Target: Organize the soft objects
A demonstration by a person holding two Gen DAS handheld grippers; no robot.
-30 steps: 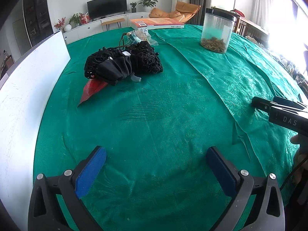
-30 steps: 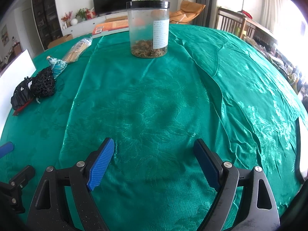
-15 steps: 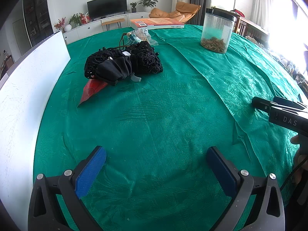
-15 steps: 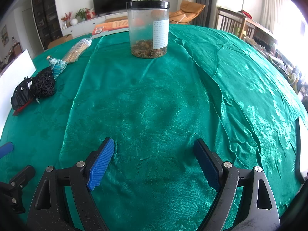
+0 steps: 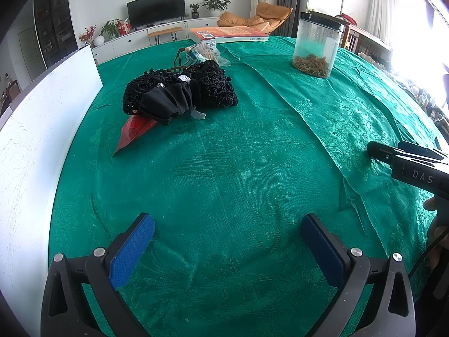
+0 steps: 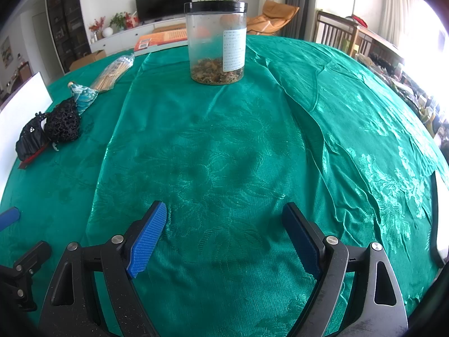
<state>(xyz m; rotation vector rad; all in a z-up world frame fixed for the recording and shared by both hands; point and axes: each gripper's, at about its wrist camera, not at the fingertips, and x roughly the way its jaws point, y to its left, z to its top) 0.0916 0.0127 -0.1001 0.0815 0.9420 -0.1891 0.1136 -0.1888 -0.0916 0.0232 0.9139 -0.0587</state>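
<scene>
Open cloth ahead, clutter at the far side

Bare green desk [image 5: 224,174] lay wide across the frame's middle; the black mesh bundle [image 5: 179,92] blocked upper left, the jar [image 6: 215,42] stood upper centre, and a white board [image 5: 42,129] walled the left edge.

Green floral-damask tablecloth [image 5: 238,168]; black mesh bundle [image 5: 179,92]; red pouch [image 5: 134,132].

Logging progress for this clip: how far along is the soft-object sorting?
Nothing looks done. The black mesh pouch, black fabric bundle and red packet lie heaped together on the green tablecloth. In hand: nothing; left gripper and right gripper are open and empty. Left: all picking and placing.
</scene>
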